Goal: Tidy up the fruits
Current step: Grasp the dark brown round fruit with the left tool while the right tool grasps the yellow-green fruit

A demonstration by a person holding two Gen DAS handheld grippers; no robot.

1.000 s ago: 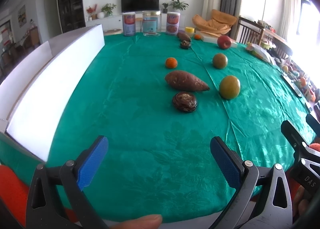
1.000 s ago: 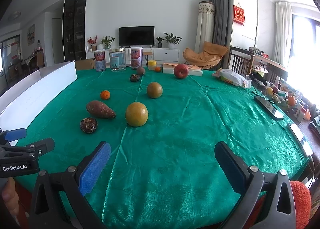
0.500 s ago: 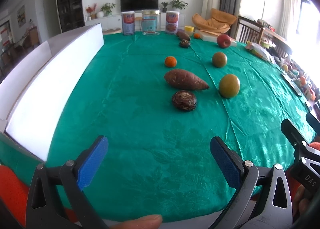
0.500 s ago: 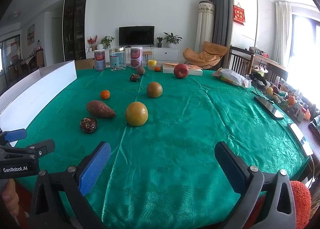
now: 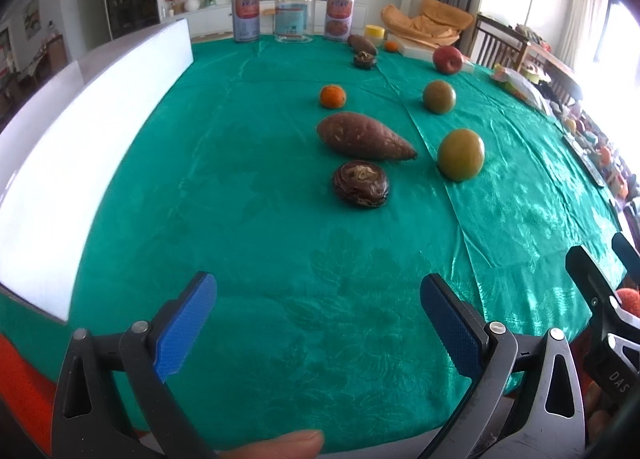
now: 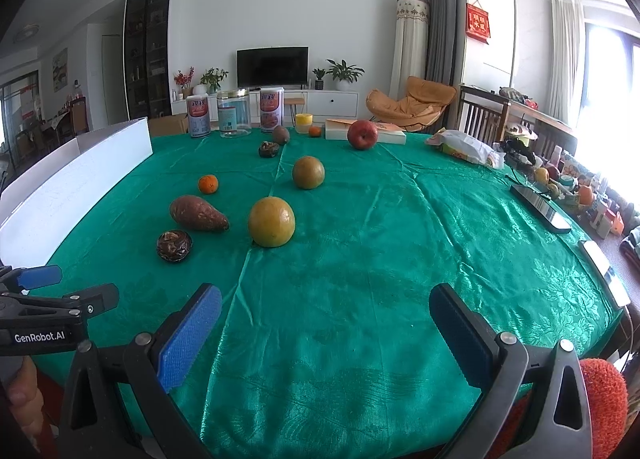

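On the green tablecloth [image 5: 248, 243] lie a dark wrinkled fruit [image 5: 361, 183], a brown sweet potato [image 5: 364, 136], a small orange [image 5: 332, 95], two yellow-green round fruits [image 5: 460, 154] [image 5: 439, 96] and a red apple [image 5: 447, 59]. In the right wrist view the same fruits show: dark fruit [image 6: 173, 245], sweet potato [image 6: 197, 213], yellow-green fruit [image 6: 271, 221], apple [image 6: 362, 134]. My left gripper [image 5: 318, 317] is open and empty near the table's front edge. My right gripper [image 6: 325, 329] is open and empty, to its right.
A long white board [image 5: 76, 147] stands along the left edge. Three jars [image 5: 293, 21] stand at the far edge, with another dark fruit [image 5: 364, 59], a second sweet potato [image 5: 362, 44] and a white box [image 6: 380, 133] nearby. Phones [image 6: 540, 207] lie at the right edge.
The left gripper's view has shifted slightly forward and down toward the dark fruit. The right gripper has hardly moved. Both stay open.
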